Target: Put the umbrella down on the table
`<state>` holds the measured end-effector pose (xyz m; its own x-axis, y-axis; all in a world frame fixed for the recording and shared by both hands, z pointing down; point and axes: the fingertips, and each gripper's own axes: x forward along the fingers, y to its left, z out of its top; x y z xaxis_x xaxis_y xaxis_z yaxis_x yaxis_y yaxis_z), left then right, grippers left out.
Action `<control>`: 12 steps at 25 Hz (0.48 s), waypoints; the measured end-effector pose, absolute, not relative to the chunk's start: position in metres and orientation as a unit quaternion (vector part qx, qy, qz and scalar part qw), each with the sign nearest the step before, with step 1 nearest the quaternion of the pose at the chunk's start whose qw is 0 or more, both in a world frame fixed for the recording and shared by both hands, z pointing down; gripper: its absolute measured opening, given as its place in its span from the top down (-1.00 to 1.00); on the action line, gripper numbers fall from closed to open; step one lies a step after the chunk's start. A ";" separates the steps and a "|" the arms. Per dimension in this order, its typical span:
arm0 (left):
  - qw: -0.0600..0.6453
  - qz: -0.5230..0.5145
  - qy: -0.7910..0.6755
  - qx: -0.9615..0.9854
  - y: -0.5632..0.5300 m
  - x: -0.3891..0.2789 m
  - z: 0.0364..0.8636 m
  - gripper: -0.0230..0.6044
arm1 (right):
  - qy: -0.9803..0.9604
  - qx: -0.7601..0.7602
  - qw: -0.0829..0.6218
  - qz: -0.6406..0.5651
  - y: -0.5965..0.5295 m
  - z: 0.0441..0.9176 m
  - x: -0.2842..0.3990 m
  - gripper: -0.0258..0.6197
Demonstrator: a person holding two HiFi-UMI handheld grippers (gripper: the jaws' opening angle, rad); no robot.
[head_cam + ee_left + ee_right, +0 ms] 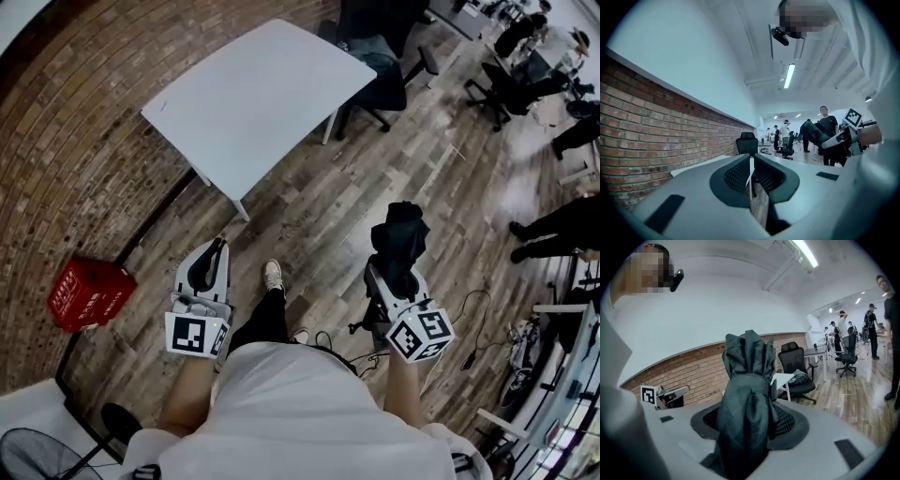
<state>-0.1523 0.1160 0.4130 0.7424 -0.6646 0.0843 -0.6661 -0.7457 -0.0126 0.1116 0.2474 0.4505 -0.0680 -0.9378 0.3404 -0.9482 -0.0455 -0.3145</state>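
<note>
A folded black umbrella (401,234) stands up out of my right gripper (392,274), which is shut on it. In the right gripper view the umbrella's (747,380) dark fabric fills the space between the jaws of that gripper (750,416). My left gripper (217,247) is shut with nothing in it, its pads meeting at the tips in the left gripper view (751,158). The white table (253,94) stands ahead over the wooden floor, apart from both grippers. It also shows beyond the jaws as the table (698,165) and the table (785,379).
A red crate (89,292) sits on the floor at the left by the brick wall. A black office chair (375,56) stands behind the table. Several people (562,230) and more chairs are at the right. A fan (37,459) is at the lower left.
</note>
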 end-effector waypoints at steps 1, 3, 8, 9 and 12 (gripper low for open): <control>0.011 0.039 -0.355 0.934 0.101 -0.147 0.413 0.78 | -0.689 0.684 0.015 0.239 0.233 0.451 0.117 0.15; 0.010 0.035 -0.352 0.935 0.067 -0.140 0.410 0.78 | -0.687 0.686 0.021 0.236 0.198 0.447 0.125 0.15; 0.007 0.020 -0.347 0.938 -0.018 -0.128 0.398 0.78 | -0.684 0.696 0.033 0.218 0.122 0.426 0.140 0.15; 0.006 0.017 -0.345 0.938 -0.032 -0.125 0.395 0.78 | -0.683 0.697 0.035 0.216 0.110 0.423 0.142 0.15; 0.007 0.011 -0.335 0.942 -0.066 -0.116 0.394 0.78 | -0.680 0.700 0.039 0.215 0.083 0.420 0.142 0.15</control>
<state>-0.1156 -0.0661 0.3941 0.7751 -0.6314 0.0256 -0.6317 -0.7752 0.0053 0.1418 0.0833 0.4195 -0.0170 -0.9350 0.3542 -0.9684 -0.0728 -0.2386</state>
